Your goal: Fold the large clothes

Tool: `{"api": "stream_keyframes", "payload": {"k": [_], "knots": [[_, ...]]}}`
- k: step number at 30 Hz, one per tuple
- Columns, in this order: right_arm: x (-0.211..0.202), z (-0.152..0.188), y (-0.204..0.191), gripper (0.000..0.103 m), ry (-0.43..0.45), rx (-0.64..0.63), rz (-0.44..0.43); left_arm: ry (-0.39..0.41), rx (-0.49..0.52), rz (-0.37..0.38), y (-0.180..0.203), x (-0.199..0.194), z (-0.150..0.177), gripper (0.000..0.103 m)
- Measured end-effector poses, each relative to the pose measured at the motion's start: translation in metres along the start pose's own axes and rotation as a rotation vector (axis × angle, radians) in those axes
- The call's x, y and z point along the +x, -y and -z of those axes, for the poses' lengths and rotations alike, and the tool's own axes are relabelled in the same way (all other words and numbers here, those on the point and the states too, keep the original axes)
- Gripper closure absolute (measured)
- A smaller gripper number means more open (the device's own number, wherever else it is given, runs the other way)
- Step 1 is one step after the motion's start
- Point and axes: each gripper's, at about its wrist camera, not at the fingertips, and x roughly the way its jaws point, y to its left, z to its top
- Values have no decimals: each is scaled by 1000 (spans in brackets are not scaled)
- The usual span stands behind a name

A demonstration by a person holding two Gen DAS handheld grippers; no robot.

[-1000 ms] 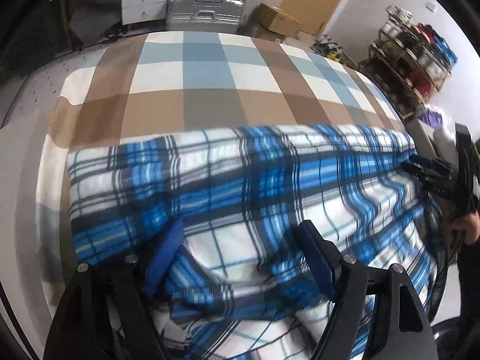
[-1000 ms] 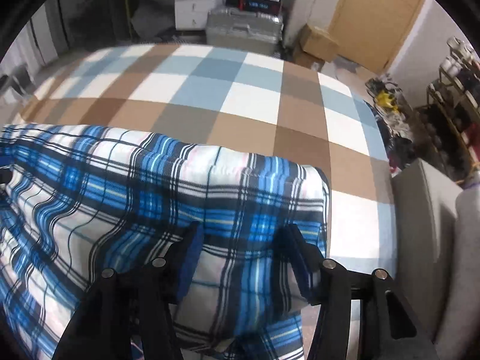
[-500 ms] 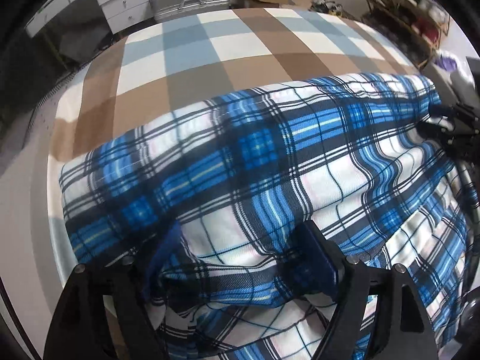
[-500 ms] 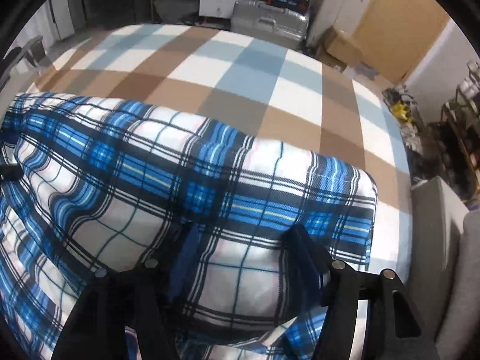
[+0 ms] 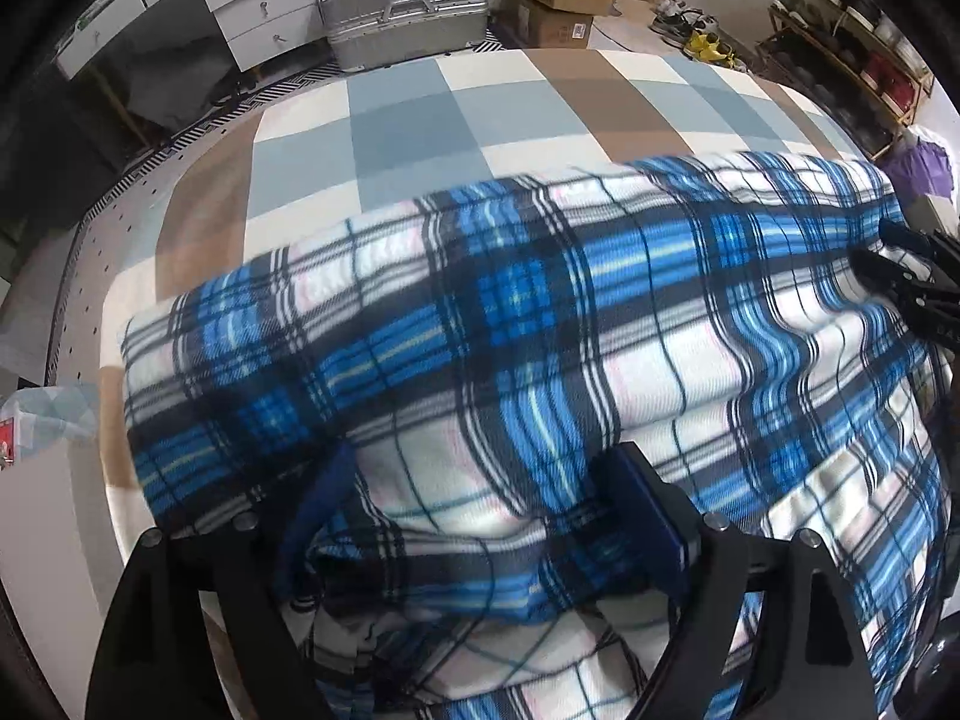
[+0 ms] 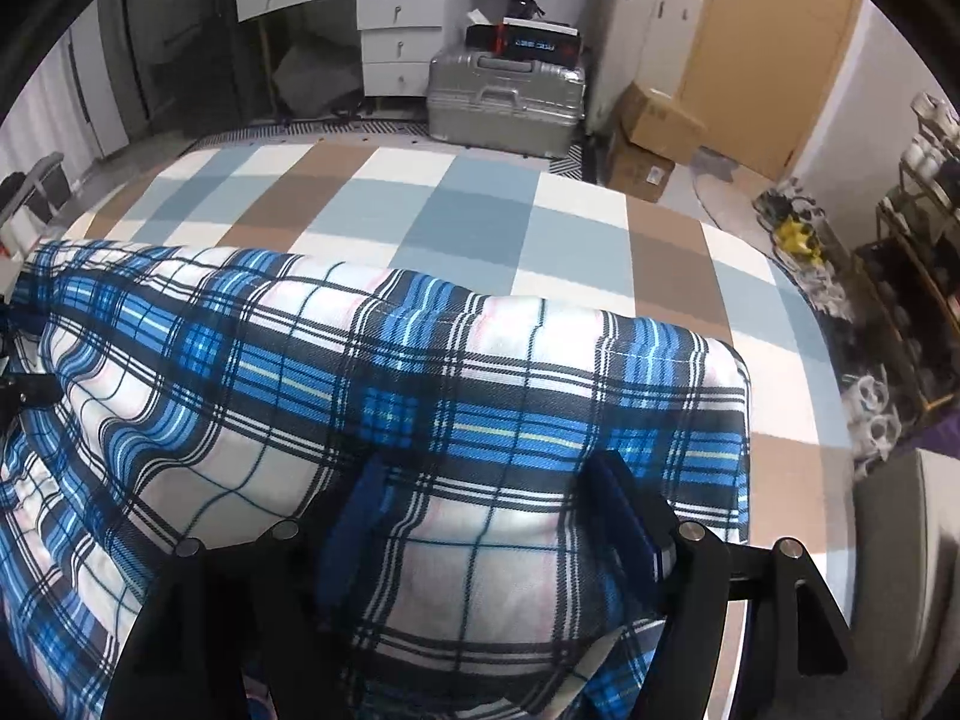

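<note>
A big blue and white plaid cloth (image 5: 528, 324) lies across the near part of a bed with a checked blanket (image 5: 420, 120) of brown, pale blue and white squares. The cloth's far edge is a soft fold that runs from side to side, and past it the blanket is bare. The left gripper (image 5: 480, 498) points steeply down at the near left part of the cloth. Its two blue fingers (image 5: 642, 504) stand wide and are opening more, with a bunched hump of the cloth between them (the cloth bulges up in the gap and rests against the inner faces of the fingers). Whether they squeeze it cannot be told from the left wrist view. The right gripper (image 6: 480, 504) points down at the near right part of the same cloth, close to its right corner (image 6: 726, 372). Its blue fingers (image 6: 624, 516) are also spread and opening, and a smooth mound of the cloth fills the space between them. In the left wrist view the right gripper shows at the far right edge (image 5: 912, 288), sitting on the cloth. Past the bed, on the floor, stand a silver suitcase (image 6: 507, 105), cardboard boxes (image 6: 654, 138) and white drawers (image 6: 399, 39).
</note>
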Motion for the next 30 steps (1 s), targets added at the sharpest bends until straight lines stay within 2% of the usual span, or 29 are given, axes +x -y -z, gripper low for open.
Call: {"api": "stream_keyframes", "payload": {"k": [4,7,10,11,14,16,18,19,21,23,26,28,30], "knots": [[-29,34,-6,33,69,-86,31,20,-9,5,1,-12,35,19],[-45,48,-5,33,67,-69,47,19,1,-20,4,-20,54,19],[-62,50,-7,34,113,-40,41,48,1,-70,8,-33,48,19],[-65,48,-9,34,117,-26,22,70,-3,-61,10,-41,49,19],[-60,40,-24,33,76,29,-89,115,-7,47,19,-57,51,19],[-46,38,-37,33,22,15,-80,98,23,90,34,-51,51,19],[-30,43,-46,34,-40,-11,-34,41,55,56,43,-32,52,19],[-35,44,-45,34,-19,-12,-33,10,63,39,45,-21,55,19],[-43,46,-41,35,-33,-16,-32,33,59,38,43,-16,52,17],[-62,51,-27,35,-26,34,-54,12,39,31,39,-23,57,17],[-107,68,-9,35,31,105,-85,57,-3,50,28,-53,74,17],[-142,82,-2,33,93,136,-128,120,-27,63,23,-85,96,17],[-188,102,4,33,170,184,-217,192,-40,68,19,-115,121,17]]}}
